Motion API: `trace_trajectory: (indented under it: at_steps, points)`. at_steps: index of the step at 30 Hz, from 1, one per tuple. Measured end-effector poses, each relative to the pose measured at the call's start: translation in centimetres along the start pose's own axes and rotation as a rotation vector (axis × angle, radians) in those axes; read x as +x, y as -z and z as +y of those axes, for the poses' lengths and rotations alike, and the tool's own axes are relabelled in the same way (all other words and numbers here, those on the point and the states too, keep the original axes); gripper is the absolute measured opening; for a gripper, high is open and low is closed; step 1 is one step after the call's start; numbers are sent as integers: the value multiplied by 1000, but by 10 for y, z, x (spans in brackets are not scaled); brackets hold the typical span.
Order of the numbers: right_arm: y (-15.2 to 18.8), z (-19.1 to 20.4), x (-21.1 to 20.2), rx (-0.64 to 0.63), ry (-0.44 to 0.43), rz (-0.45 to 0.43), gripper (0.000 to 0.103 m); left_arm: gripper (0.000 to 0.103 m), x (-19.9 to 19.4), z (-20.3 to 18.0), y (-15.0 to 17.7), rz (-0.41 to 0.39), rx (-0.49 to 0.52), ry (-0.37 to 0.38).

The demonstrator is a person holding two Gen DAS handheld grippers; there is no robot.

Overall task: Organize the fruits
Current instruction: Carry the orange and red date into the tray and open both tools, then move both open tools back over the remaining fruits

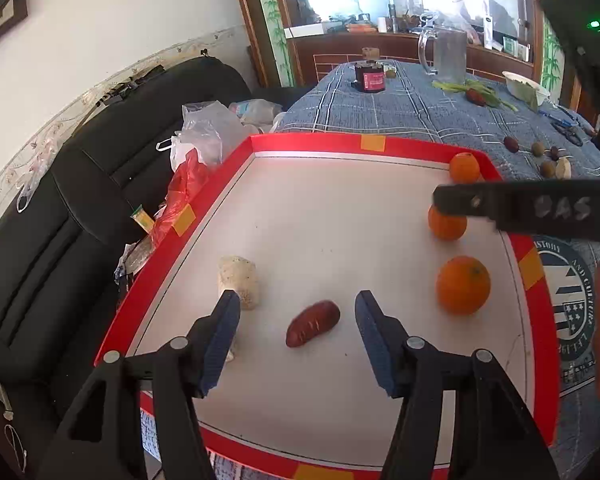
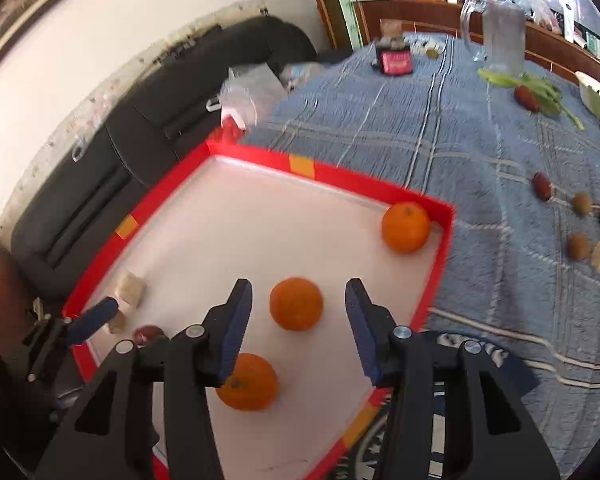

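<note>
Left gripper [image 1: 296, 320] jaws spread, empty, straddling a red date [image 1: 313, 323] on the red-rimmed tray [image 1: 300, 144], right gripper [image 2: 299, 308] likewise spread — middle orange [image 2: 296, 303] between its fingers, untouched.

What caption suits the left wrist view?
Open left tongs straddle a dark red oblong fruit on the red-rimmed white tray.
</note>
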State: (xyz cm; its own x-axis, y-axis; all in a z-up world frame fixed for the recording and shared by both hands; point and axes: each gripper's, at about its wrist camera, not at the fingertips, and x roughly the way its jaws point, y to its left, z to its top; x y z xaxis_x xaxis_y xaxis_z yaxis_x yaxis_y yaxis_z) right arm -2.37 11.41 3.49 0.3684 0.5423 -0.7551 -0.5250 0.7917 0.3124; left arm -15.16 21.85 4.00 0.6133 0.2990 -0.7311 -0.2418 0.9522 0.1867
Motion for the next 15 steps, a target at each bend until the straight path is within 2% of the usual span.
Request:
trace_trajectory:
  at_steps: [3, 8, 15]
  points:
    - [-1, -13, -17, 17, 1, -39, 52, 70, -3, -4, -1, -3, 0, -10]
    - [-2, -50, -41, 74, 26, -84, 52, 76, -9, -16, -5, -8, 11, -14]
    - [2, -119, -74, 184, 66, -140, 52, 78, -18, -43, -12, -17, 50, -3]
